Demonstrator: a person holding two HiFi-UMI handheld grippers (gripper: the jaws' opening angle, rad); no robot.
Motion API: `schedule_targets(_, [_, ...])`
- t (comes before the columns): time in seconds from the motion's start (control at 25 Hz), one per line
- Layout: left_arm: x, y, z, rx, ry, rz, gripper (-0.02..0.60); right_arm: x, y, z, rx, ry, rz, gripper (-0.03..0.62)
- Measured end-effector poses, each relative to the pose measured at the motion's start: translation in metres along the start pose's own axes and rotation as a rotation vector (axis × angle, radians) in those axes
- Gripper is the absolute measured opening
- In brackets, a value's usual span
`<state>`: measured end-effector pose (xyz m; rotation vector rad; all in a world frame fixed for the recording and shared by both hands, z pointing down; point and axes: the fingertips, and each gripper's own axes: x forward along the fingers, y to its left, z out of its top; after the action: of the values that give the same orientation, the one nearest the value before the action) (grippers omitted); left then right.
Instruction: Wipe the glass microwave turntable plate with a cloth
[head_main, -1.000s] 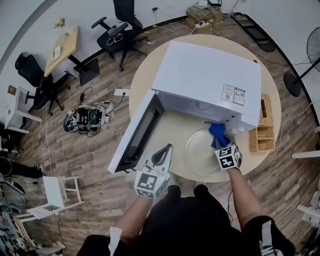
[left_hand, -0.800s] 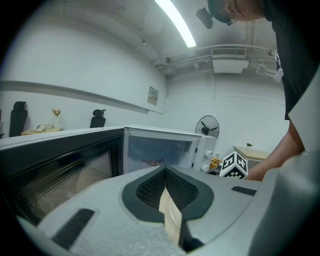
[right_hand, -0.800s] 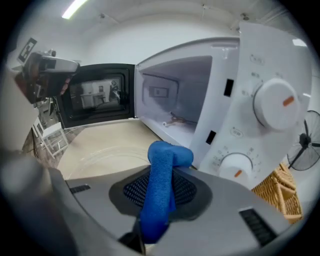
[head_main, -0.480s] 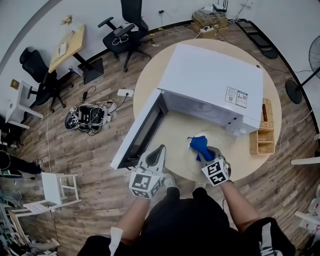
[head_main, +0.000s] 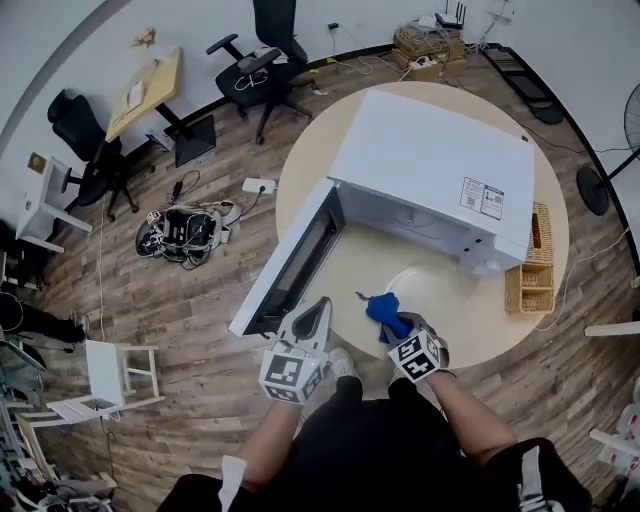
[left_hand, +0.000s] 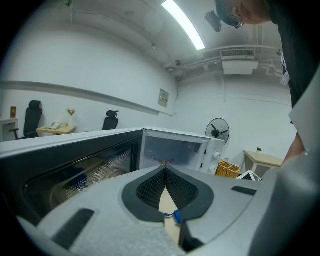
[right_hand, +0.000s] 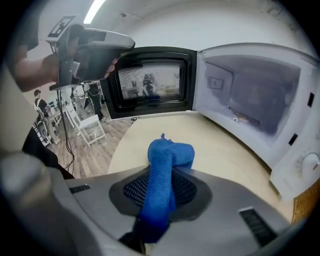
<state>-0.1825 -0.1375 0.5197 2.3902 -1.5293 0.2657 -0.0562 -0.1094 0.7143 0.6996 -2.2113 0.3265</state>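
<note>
Head view: round wooden table (head_main: 300, 170) with a white microwave (head_main: 430, 160) on it. The microwave door (head_main: 290, 265) is swung open toward 8 o'clock. The glass turntable plate (head_main: 430, 288) is out of the oven, lying flat on the tabletop in front of the open cavity, at about 5 o'clock on the table. A wicker basket (head_main: 530, 270) sits at the table's 3 o'clock edge, beside the microwave.

The right gripper (head_main: 396, 322) has its jaws clamped on a blue cloth (head_main: 381, 306). In the right gripper view the cloth (right_hand: 172, 152) is pinched between the jaws, and its bunched free end sticks out past the tips of the right gripper (right_hand: 160, 176). The cloth is at the plate's 9 o'clock edge. Can't tell if it touches the glass. The right gripper view looks over bare tabletop toward the open door (right_hand: 150, 82) and the cavity (right_hand: 250, 95). The plate can't be made out in that view.

The left gripper (head_main: 322, 303) is at 9 o'clock of the right one, near the table edge and just beside the door's free end. Its jaws are pressed together with nothing between them, as the left gripper view shows for the left gripper (left_hand: 165, 171). It points at the microwave (left_hand: 172, 150), with a fan (left_hand: 217, 131) behind.

Office chairs (head_main: 255, 55) and a desk (head_main: 140, 95) stand on the wood floor at 11 o'clock.
</note>
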Motion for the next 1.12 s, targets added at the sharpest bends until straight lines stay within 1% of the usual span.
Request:
schedule_targets(0.2, [-0.003,0.005,-0.007,-0.009,0.014,0.009,0.005,-0.001,-0.013,-0.006,0.0,0.0,-0.022,0.08])
schedule_targets(0.4, [0.003,0.0,-0.004,-0.01,0.002,0.0,0.005,-0.009,-0.036,-0.016,-0.005,0.007,-0.062,0.081])
schedule_targets(0.52, [0.009,-0.009,-0.001,0.002,-0.002,-0.02,0.005,-0.015,-0.055,-0.023,0.014,0.017,-0.104,0.081])
schedule_targets(0.72, [0.014,-0.021,0.009,-0.007,-0.02,-0.046,0.005,-0.03,-0.087,-0.039,0.046,0.035,-0.177,0.081])
schedule_targets(0.84, [0.017,-0.026,0.014,0.001,-0.028,-0.056,0.005,-0.04,-0.102,-0.05,0.054,0.057,-0.227,0.081])
schedule_targets(1.0, [0.018,-0.029,0.014,0.003,-0.024,-0.064,0.005,-0.053,-0.121,-0.066,0.089,0.087,-0.293,0.081])
schedule_targets(1.12, [0.019,-0.028,0.011,-0.011,-0.018,-0.064,0.005,-0.061,-0.139,-0.077,0.12,0.103,-0.34,0.081])
